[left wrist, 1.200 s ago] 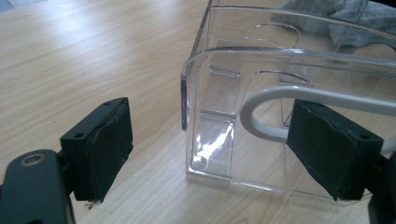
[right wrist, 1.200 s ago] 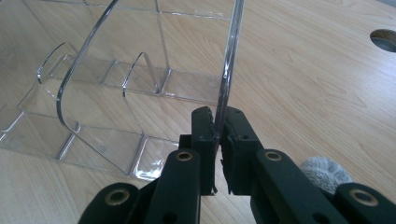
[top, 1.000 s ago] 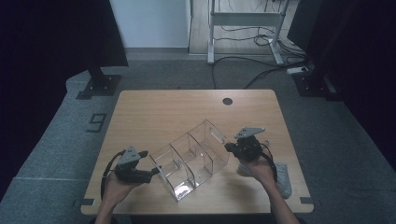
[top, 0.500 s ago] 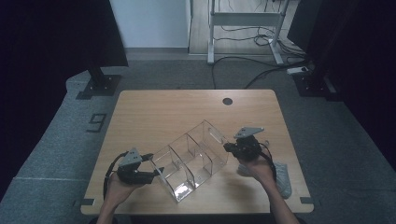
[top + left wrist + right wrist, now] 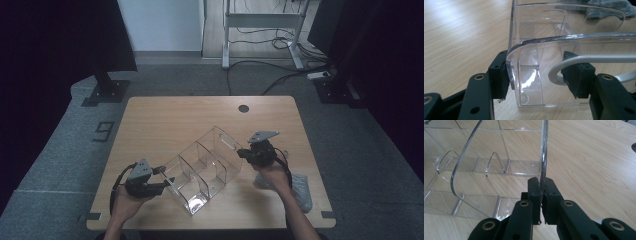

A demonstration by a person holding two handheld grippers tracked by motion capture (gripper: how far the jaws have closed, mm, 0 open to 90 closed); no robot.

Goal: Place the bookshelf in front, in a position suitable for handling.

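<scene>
A clear plastic organizer (image 5: 202, 167) with several compartments lies slantwise on the wooden table (image 5: 200, 120). My left gripper (image 5: 167, 175) is at its near-left end. In the left gripper view the left gripper (image 5: 540, 77) straddles the organizer's curved end wall (image 5: 564, 38): one pad (image 5: 502, 76) touches the outside, and the other pad (image 5: 576, 77) stands inside, apart from the wall. Its jaws have just been closing with that wall between them. My right gripper (image 5: 242, 152) is at the far-right end, and in its own view the right gripper (image 5: 542, 187) is shut on a thin upright wall (image 5: 544, 150) of the organizer (image 5: 474, 170).
A grey cloth (image 5: 300, 187) lies on the table beside the person's right hand and shows beyond the organizer as the cloth (image 5: 604, 7). A round hole (image 5: 243, 108) sits near the table's far edge. Dark stands and cables are on the floor behind.
The left gripper's jaws have drawn closer together around the organizer's end wall. The organizer and the right gripper have stayed where they were.
</scene>
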